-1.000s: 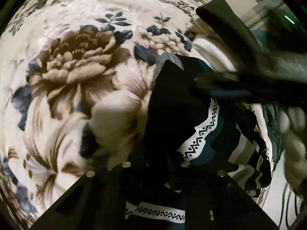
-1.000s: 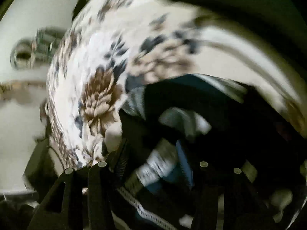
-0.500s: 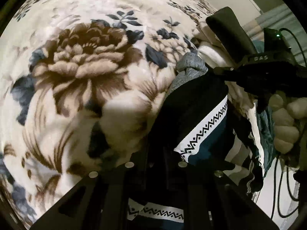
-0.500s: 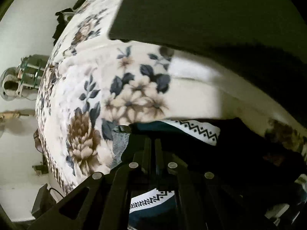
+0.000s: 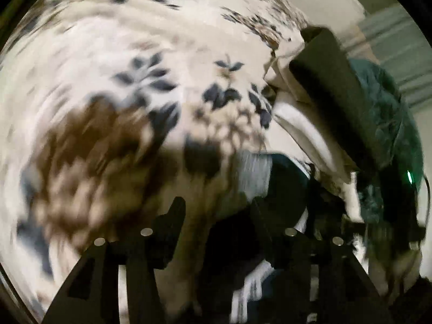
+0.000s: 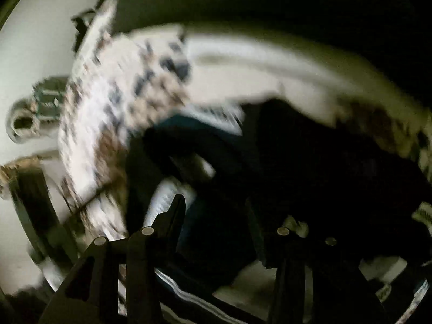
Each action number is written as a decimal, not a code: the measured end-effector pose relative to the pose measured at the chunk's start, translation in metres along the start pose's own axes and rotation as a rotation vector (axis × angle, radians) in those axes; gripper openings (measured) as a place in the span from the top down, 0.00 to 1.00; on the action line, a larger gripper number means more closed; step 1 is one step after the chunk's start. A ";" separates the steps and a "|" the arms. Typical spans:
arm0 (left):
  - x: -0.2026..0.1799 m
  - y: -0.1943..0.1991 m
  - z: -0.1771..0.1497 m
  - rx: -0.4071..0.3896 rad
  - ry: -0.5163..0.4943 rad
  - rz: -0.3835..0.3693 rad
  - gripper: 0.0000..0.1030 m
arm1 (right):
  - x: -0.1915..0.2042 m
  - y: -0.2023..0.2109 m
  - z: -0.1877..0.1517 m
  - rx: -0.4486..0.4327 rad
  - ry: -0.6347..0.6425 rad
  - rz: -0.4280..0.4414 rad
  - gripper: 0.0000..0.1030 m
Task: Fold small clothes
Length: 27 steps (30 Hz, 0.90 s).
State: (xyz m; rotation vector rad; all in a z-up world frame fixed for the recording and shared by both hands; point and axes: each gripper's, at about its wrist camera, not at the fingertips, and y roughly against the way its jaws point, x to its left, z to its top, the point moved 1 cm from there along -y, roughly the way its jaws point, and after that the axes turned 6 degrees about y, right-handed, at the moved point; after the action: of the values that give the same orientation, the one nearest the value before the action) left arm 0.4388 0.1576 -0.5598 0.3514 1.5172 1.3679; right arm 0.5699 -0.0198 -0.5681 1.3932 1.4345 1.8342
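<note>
Surface and room. A floral blanket [image 5: 140, 86], cream with brown blooms and navy leaves, covers a bed; both views are smeared by motion. In the left wrist view a stack of folded clothes [image 5: 318, 102], pale below and dark olive on top, lies at the right of the blanket, with a teal cloth [image 5: 388, 113] beyond it and a green indicator light [image 5: 409, 176] at the far right. In the right wrist view a pale wall [image 6: 35, 43] borders the bed at the left.

Change from the earlier frames. Half a second ago both sets of jaws were together, pinching the garment; now both stand apart with nothing between them. The left gripper [image 5: 216, 213] has blanket showing between its fingers, and the garment sits lower and further right in that view.

Task item. The garment [image 5: 286, 186] is black with a grey ribbed edge and a white patterned band over navy, blurred here. It lies bunched on the blanket near the clothes stack. The right gripper [image 6: 216, 210] hangs over its dark mass [image 6: 297, 162].
</note>
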 end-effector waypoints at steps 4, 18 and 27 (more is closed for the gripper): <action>-0.020 -0.044 0.029 0.059 -0.096 0.076 0.53 | -0.009 -0.017 -0.016 0.013 0.052 -0.136 0.99; -0.021 -0.035 0.003 0.084 -0.156 0.070 0.67 | -0.053 0.012 -0.076 0.024 0.056 -0.205 0.98; -0.026 -0.042 0.013 0.018 -0.117 0.096 0.94 | -0.070 0.038 -0.069 -0.189 -0.094 -0.294 0.98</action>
State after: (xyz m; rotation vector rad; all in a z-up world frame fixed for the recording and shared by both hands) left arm 0.4774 0.1317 -0.5819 0.5128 1.4327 1.3849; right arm 0.5466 -0.1228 -0.5627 1.0970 1.3034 1.6468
